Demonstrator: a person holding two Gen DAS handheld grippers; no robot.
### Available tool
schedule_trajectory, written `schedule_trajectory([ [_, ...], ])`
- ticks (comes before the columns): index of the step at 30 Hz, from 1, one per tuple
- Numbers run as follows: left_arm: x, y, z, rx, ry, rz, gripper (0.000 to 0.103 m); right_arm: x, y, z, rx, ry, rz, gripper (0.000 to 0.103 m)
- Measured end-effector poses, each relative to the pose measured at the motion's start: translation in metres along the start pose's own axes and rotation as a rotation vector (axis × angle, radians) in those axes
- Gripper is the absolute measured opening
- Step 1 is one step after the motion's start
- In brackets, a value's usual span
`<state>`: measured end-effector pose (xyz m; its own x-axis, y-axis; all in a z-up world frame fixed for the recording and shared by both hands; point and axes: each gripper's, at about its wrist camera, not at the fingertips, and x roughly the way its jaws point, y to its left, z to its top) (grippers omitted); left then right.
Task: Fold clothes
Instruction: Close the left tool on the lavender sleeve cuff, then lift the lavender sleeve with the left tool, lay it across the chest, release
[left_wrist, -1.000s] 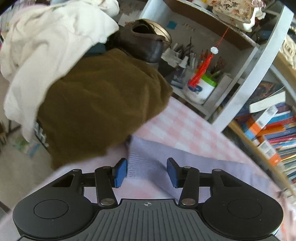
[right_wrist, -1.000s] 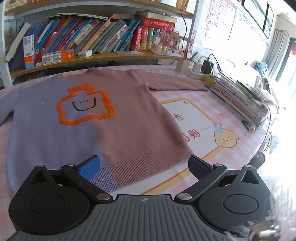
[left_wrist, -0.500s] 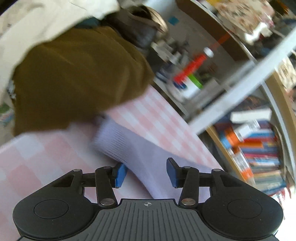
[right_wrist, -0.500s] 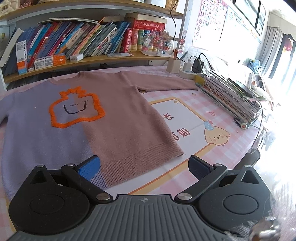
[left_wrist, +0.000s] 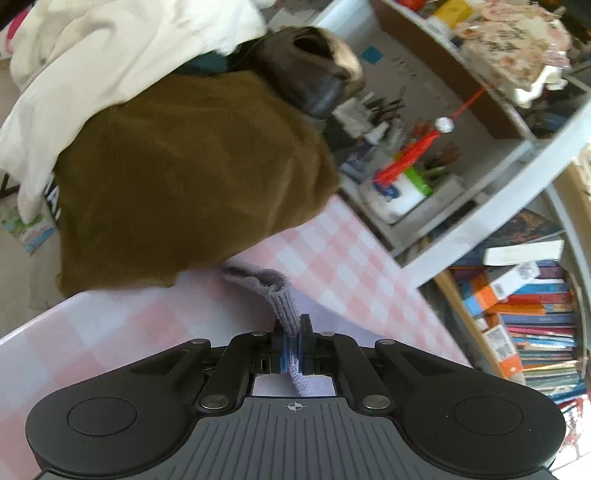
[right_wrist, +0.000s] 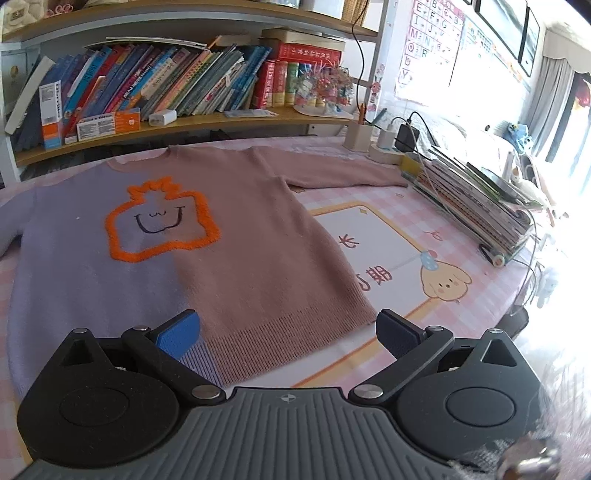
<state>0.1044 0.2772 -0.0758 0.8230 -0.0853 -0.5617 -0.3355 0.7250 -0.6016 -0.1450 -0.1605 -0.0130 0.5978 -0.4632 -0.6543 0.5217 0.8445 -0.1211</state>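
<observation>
Left wrist: my left gripper (left_wrist: 291, 341), open half a second ago, now pinches the lilac sleeve cuff (left_wrist: 282, 295) (ribbing bunched), ready for folding inward. Right wrist: my right gripper (right_wrist: 288, 332) hangs wide open over the hem of the sweater (right_wrist: 207, 236), spread flat on the table (right_wrist: 424, 206).

left gripper (left_wrist: 291, 345): was open over the lavender sleeve cuff (left_wrist: 286, 310) | now clamped on it

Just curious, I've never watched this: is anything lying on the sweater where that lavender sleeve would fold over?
Nothing visible. The left claw pinches the lavender cuff, and the sweater lies flat and bare; the open right claw hovers over its hem.
</observation>
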Motion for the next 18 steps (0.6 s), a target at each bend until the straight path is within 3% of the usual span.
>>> schedule_trajectory([
  [9,-0.028,-0.050,-0.005,0.089,-0.074,-0.096,0.003,0.015,-0.002,0.009,-0.038,-0.006,0.071,0.102],
  [18,-0.057,-0.120,-0.035,0.172,-0.169,-0.109,0.003,0.055,-0.034,0.037,-0.105,-0.021,0.222,0.102],
])
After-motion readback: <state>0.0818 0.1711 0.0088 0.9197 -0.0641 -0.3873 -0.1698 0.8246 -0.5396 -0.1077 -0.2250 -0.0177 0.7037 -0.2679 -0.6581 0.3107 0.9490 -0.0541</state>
